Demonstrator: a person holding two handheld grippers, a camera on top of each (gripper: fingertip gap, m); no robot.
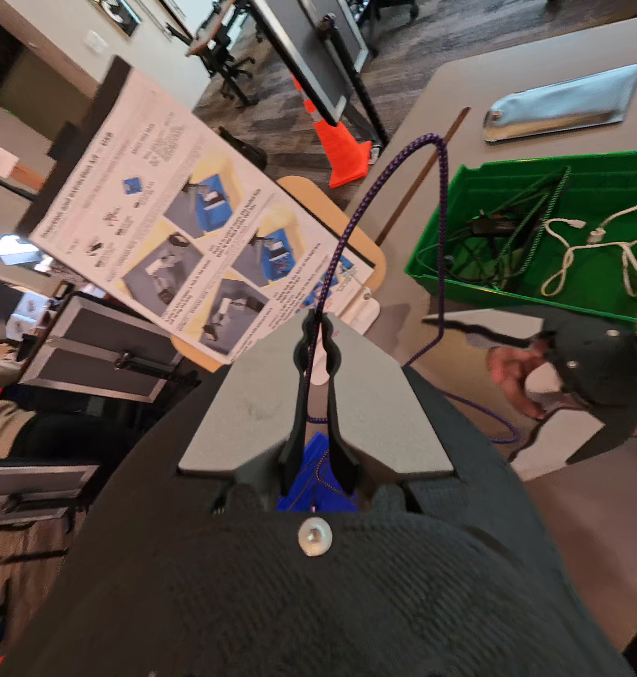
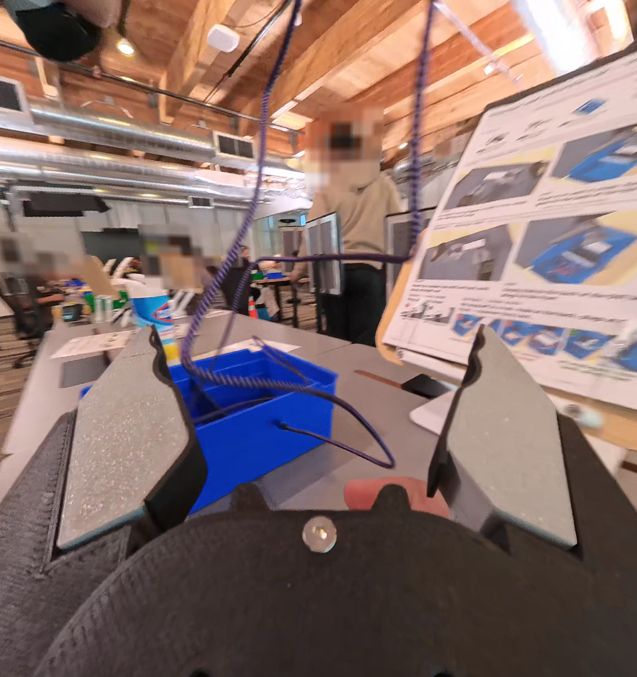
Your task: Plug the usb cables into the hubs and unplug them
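Left tool (image 1: 317,331) pinched narrow on a purple braided cable (image 1: 360,205), the cord gripped between its black finger edges; above the grip the cable arches up and over, then drops toward the grey table (image 1: 492,91) on the right. Through the gap near the tool's base, a patch of blue bin and more thin cable show, so the left tool is held above the bin. Right tool (image 2: 315,366) spread wide, nothing between its fingers; it points low across the table at the blue bin (image 2: 273,436). In the right wrist view the same purple cable (image 2: 258,176) hangs from above the frame in two strands, one trailing down into the bin's compartments, with a thinner loop spilling over the bin's near wall onto the table. Cannot tell where its plug ends are, and no hub can be made out in the bin. Green bin (image 1: 529,293) sits farther right on the table, holding a white cable (image 1: 566,252) and dark cables. Illustrated instruction sheet (image 1: 185,205) stands propped on a board beside the bins. Orange cone (image 1: 342,154) on the floor beyond the table. Motion blur in both views.
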